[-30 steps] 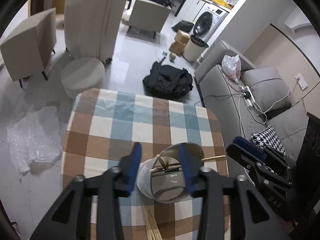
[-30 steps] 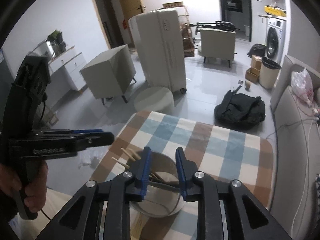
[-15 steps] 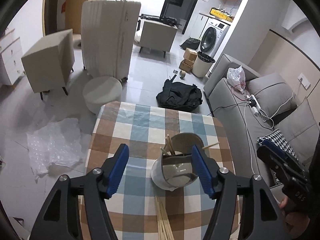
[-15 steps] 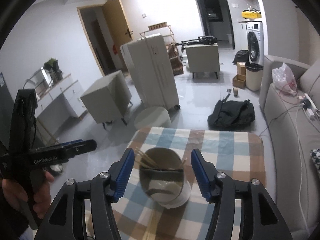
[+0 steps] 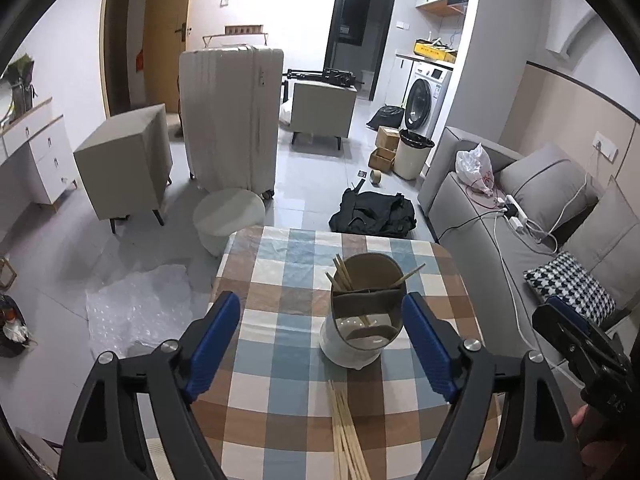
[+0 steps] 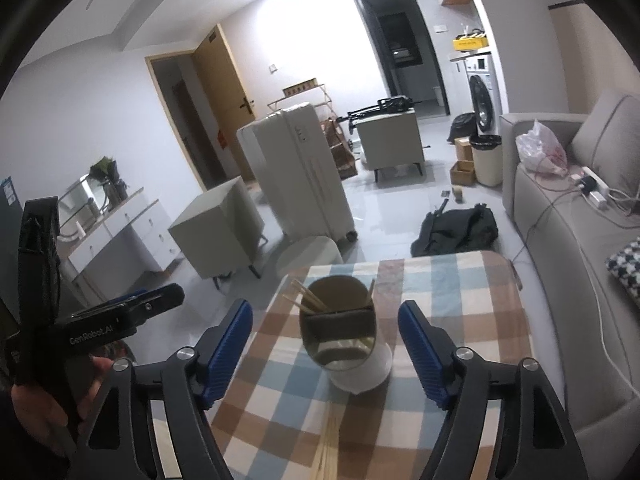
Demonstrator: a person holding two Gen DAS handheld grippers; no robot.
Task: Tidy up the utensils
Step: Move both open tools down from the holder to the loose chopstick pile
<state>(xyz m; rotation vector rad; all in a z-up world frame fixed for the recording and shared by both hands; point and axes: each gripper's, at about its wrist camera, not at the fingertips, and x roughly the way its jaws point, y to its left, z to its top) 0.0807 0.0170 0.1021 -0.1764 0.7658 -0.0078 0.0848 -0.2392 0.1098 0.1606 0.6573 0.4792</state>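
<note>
Checked cloth in blue, brown and white covers the table point(image 5: 280, 280), which carries every task object. Beyond its far edge lie a round stool point(image 5: 229, 216) and a black bag point(image 5: 374, 216) on the floor; a grey sofa point(image 5: 500, 240) runs along its right edge. Utensil holder point(image 5: 362, 320), a white cylinder with a brown divided interior, stands upright near the table's middle, towards the right edge; several chopsticks point(image 5: 344, 274) lean inside its far compartment. Loose chopsticks point(image 5: 346, 432) lie bundled at the near edge, just in front of the holder. Left gripper point(image 5: 322, 344) and right gripper point(image 6: 325, 350): jaws opening, blue pads wide apart, empty, held short of the holder, which appears between the pads.
</note>
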